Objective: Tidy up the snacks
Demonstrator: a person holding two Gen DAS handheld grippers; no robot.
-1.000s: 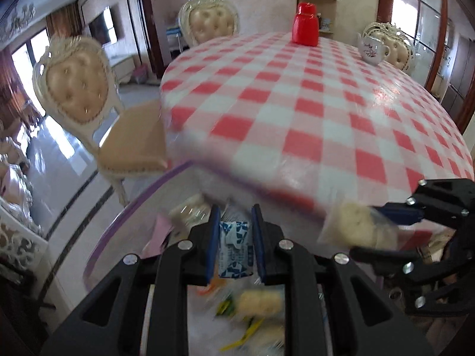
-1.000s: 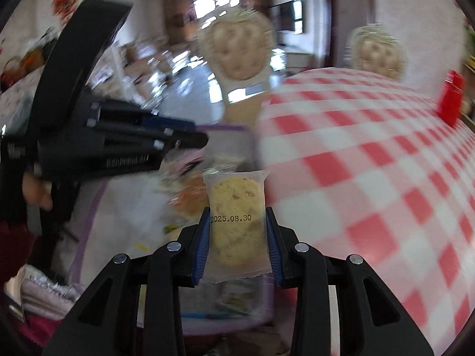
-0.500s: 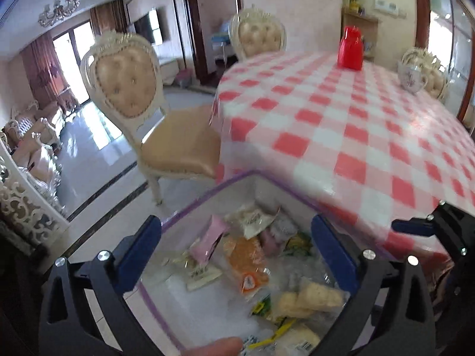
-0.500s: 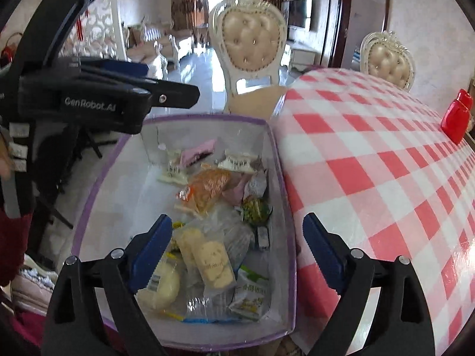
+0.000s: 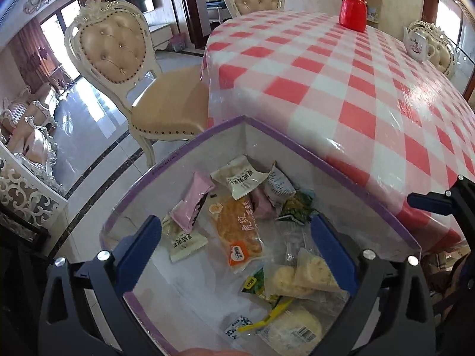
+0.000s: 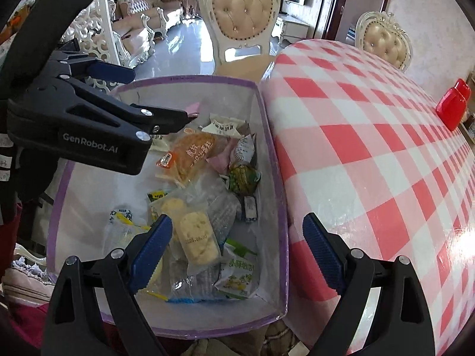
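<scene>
A clear bin with a purple rim (image 5: 341,175) (image 6: 273,163) stands beside the table and holds several wrapped snacks. Among them are an orange pastry pack (image 5: 237,231) (image 6: 190,154), a pink pack (image 5: 193,204), a cookie pack (image 6: 197,237) (image 5: 311,273) and a blue-and-white candy (image 5: 237,326). My left gripper (image 5: 234,246) is open and empty above the bin. My right gripper (image 6: 237,243) is open and empty above the bin's near end. The left gripper also shows in the right wrist view (image 6: 98,112), over the bin's left side.
A round table with a red-and-white checked cloth (image 5: 356,83) (image 6: 371,148) lies right of the bin. A red jar (image 5: 353,13) (image 6: 452,106) and a teapot (image 5: 417,44) stand on it. Cream padded chairs (image 5: 118,59) (image 6: 240,17) stand beyond the bin.
Both grippers opened and dropped their snacks into the bin: the left let go of the blue-and-white candy, the right let go of the cookie pack. Both then rose above the bin.
</scene>
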